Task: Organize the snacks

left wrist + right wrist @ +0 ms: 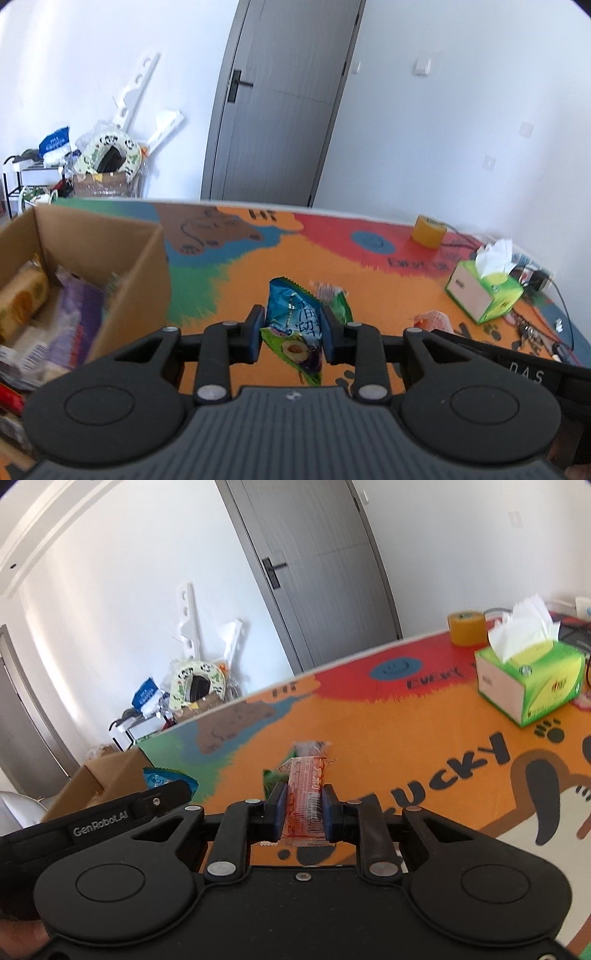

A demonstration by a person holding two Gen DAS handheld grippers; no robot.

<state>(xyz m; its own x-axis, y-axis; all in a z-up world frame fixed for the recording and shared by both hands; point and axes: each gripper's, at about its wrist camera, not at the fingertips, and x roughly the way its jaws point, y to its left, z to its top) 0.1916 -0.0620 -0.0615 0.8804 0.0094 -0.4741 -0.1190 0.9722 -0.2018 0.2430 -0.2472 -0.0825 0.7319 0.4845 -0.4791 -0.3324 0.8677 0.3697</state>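
White walls and a grey door [280, 99] stand behind our colourfully painted desk [236, 280], which carries a green tissue box [532, 679] and a yellow tape roll [466, 628] toward two o'clock. Item one: our left claw [291, 328], closed on a blue snack packet [295, 314] with a green, plum-printed packet [295, 350] pressed against it; whether both are gripped we cannot tell. Item two: our right claw [303, 808], closed on a slim orange-red snack stick [306, 794], glossy, crimped at its ends, pointing to twelve o'clock. Item three: an open cardboard box [129, 266] at nine o'clock of the left claw, already holding several wrapped snacks. Step in hand, as we judge it: carrying picked snacks to the box. Next move calls for swinging each claw over the opening, then parting the jaws above the contents.
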